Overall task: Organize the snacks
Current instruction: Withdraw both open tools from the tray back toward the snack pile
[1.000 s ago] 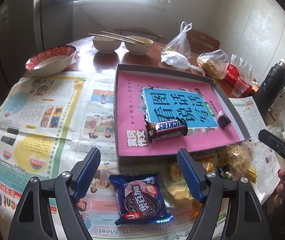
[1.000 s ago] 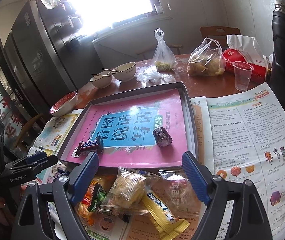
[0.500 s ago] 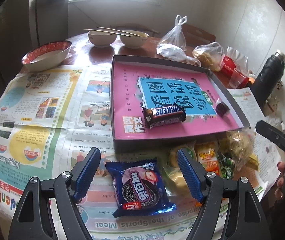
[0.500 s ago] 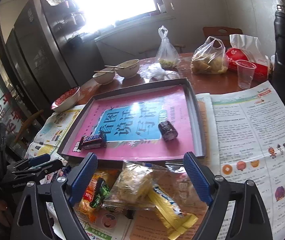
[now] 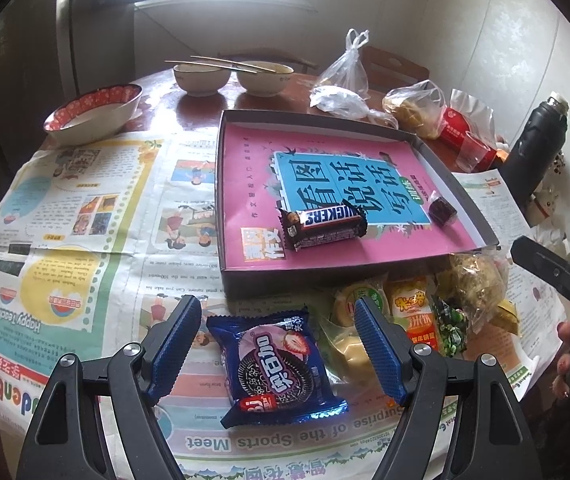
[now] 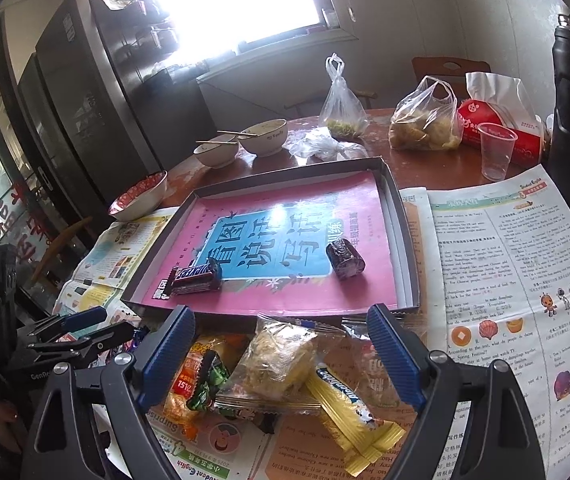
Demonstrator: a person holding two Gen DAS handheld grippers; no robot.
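Snacks split two ways: Snickers bar (image 5: 322, 227) and a small dark wrapped sweet (image 5: 441, 210) lie in the shallow box (image 5: 221, 208), on the pink book cover lining it, well apart. The rest sit on the newspaper (image 5: 85, 240) just in front of the box's near wall.

My left tongs (image 5: 277, 343) are wide open, holding nothing. A blue cookie pack (image 5: 279, 364) lies flat on the paper between the fingers; can't tell if the pads touch it.

My right tongs (image 6: 281, 354) are also wide open, empty, over the loose pile: clear-wrapped pastry (image 6: 281, 356) on top, yellow bar (image 6: 349, 404) poking out to its right, orange pack (image 6: 187, 376) and green candy (image 6: 209, 380) to its left. Can't tell if any finger touches them.

Far side of the desk (image 6: 425, 164): three bowls, two with chopsticks (image 5: 221, 63) across the rims, plastic bags, a clear cup (image 6: 495, 150), a black flask (image 5: 539, 136).
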